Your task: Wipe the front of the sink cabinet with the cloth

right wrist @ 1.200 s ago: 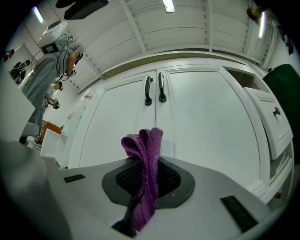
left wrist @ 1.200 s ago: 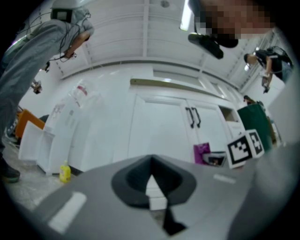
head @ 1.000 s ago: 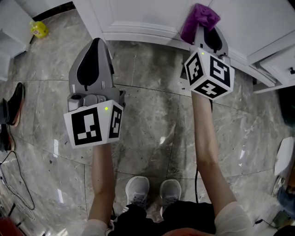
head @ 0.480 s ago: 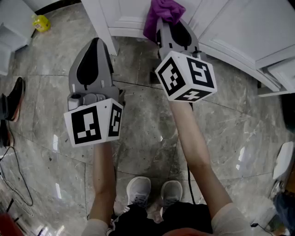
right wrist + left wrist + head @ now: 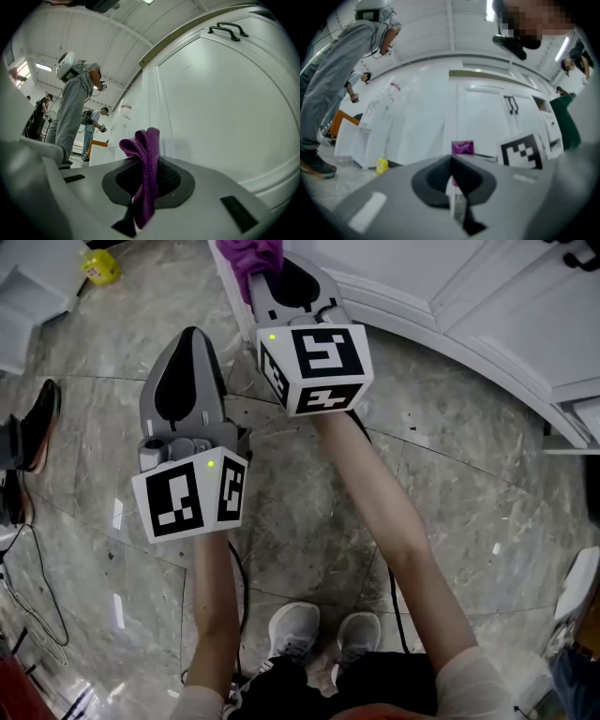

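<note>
Grey marble floor [image 5: 309,493], veined and glossy, running up to a white sink cabinet [image 5: 450,296] with panelled doors and a curved plinth.

- Cabinet front: white door panel fills the right gripper view; dark bar handles [image 5: 227,29] high at its top. No marks, streaks or wet tracks can be made out on it.
- Cloth [image 5: 146,154]: purple, knitted, folded. Stands up out of the right tool's jaws and hangs down between them. In the head view it sits at the top edge, over the white upright at the left end of the cabinet front, low, near the plinth. Appears pressed to the panel; contact cannot be confirmed.
- Right tool [image 5: 267,277]: arm stretched forward, jaws clamped on the cloth.
- Left tool [image 5: 190,338]: held back over the floor, apart from the cabinet, jaws brought together, nothing between them. Idle.
- Sundries: yellow bottle [image 5: 98,266] on the floor at far left; dark shoe [image 5: 37,423]; loose cable [image 5: 28,596]; bystander in grey [image 5: 75,108] in the room.

Status, as judged: wiping under way, cloth at the low left part of the front. Share already covered unknown, since the surface shows no trace. Wide door panels to the right and the area up by the handles possibly outstanding.
</note>
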`<action>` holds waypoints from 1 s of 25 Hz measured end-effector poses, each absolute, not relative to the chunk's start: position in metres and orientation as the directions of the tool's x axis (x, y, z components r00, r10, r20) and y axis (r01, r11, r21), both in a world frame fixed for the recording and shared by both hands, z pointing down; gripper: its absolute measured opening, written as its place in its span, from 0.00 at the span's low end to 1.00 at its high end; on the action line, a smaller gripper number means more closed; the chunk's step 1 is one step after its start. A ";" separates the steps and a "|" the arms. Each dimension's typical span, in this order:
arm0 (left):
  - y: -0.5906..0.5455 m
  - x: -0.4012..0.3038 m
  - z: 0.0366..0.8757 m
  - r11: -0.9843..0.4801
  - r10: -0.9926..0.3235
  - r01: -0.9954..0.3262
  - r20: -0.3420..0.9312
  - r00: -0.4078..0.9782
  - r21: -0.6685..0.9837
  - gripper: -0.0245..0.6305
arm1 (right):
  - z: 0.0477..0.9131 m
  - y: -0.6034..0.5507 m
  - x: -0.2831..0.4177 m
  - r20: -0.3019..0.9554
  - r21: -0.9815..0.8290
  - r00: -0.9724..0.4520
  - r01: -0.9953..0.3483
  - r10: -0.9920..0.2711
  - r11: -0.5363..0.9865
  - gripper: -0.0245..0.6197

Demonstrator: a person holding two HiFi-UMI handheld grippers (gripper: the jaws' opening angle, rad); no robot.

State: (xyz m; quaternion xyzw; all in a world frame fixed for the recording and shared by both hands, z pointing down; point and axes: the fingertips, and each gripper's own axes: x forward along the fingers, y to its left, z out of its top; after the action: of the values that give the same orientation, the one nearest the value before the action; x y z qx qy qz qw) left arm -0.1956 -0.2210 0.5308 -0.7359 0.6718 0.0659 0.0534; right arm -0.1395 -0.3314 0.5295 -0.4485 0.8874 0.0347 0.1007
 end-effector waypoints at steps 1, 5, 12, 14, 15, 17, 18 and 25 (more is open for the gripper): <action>-0.221 -0.198 0.531 -0.090 -0.982 -0.996 -0.168 0.087 0.007 0.04 | 0.529 -0.334 -0.142 -0.208 -0.019 -0.576 -0.806 -0.791 0.592 0.12; -0.223 -0.203 0.535 -0.085 -0.984 -0.996 -0.160 0.082 0.009 0.04 | 0.532 -0.336 -0.141 -0.198 -0.028 -0.572 -0.809 -0.796 0.588 0.12; -0.226 -0.181 0.541 -0.123 -0.981 -0.992 -0.150 0.120 0.010 0.04 | 0.535 -0.335 -0.086 -0.199 0.020 -0.499 -0.862 -0.843 0.506 0.12; -0.226 -0.169 0.540 -0.142 -0.979 -0.990 -0.151 0.139 0.008 0.04 | 0.536 -0.332 -0.065 -0.201 0.043 -0.473 -0.879 -0.858 0.475 0.12; -0.227 -0.164 0.539 -0.151 -0.977 -0.988 -0.152 0.148 0.008 0.04 | 0.537 -0.330 -0.054 -0.201 0.061 -0.460 -0.887 -0.865 0.457 0.12; -0.227 -0.152 0.538 -0.167 -0.974 -0.986 -0.158 0.163 0.015 0.04 | 0.538 -0.326 -0.030 -0.201 0.082 -0.425 -0.905 -0.883 0.417 0.12; -0.228 -0.147 0.537 -0.176 -0.972 -0.984 -0.162 0.170 0.021 0.04 | 0.538 -0.324 -0.016 -0.203 0.086 -0.403 -0.915 -0.892 0.394 0.12; -0.226 -0.112 0.536 -0.226 -0.962 -0.974 -0.164 0.219 0.024 0.04 | 0.536 -0.309 0.074 -0.211 0.086 -0.267 -0.963 -0.940 0.254 0.11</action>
State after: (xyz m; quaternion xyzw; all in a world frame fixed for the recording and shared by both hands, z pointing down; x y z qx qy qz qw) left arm -0.1119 -0.2258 0.5362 -0.7795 0.6208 0.0719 0.0415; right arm 0.0735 -0.3086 0.5356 -0.6027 0.7897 0.0987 0.0582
